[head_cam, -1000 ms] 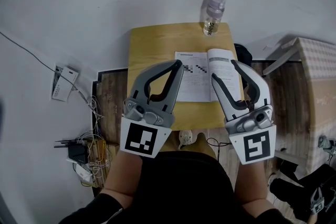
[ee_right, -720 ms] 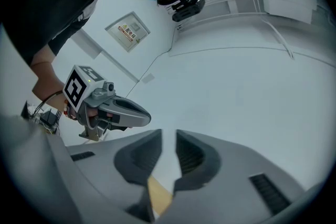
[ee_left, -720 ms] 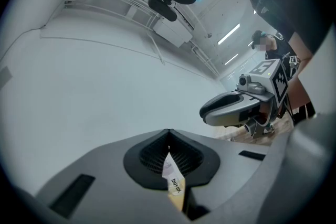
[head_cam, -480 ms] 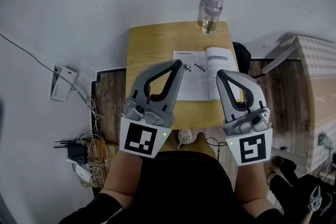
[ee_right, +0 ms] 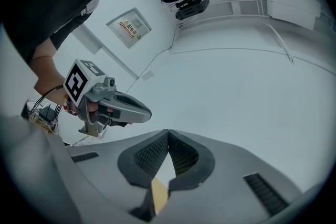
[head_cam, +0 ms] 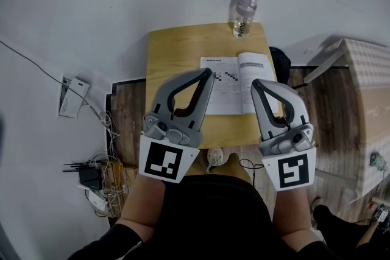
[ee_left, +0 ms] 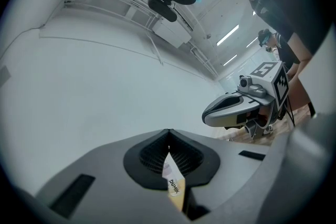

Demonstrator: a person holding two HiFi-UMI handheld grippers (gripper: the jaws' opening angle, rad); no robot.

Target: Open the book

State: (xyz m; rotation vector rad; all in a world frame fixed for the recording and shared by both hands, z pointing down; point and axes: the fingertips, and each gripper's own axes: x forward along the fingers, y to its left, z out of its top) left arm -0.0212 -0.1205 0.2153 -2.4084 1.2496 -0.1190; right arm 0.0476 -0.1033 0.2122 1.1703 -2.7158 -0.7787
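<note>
The book (head_cam: 230,83) lies open on the small wooden table (head_cam: 177,52), its white printed pages facing up. My left gripper (head_cam: 209,73) hovers over the table's near left part, shut, with nothing in it. My right gripper (head_cam: 256,83) hangs over the book's right page, also shut and empty. In the left gripper view the closed tips (ee_left: 168,131) point at the white wall, and the right gripper (ee_left: 239,107) shows beside them. The right gripper view shows closed tips (ee_right: 168,131) and the left gripper (ee_right: 115,106) next to them.
A clear plastic bottle (head_cam: 244,12) stands at the table's far right edge. Cables and a router (head_cam: 91,176) lie on the floor at the left, near a white wall box (head_cam: 73,97). A checkered box (head_cam: 365,70) sits to the right.
The right gripper's jaws, wide apart a second ago, have closed with nothing between them. The left gripper has stayed shut and still. The book is unchanged.
</note>
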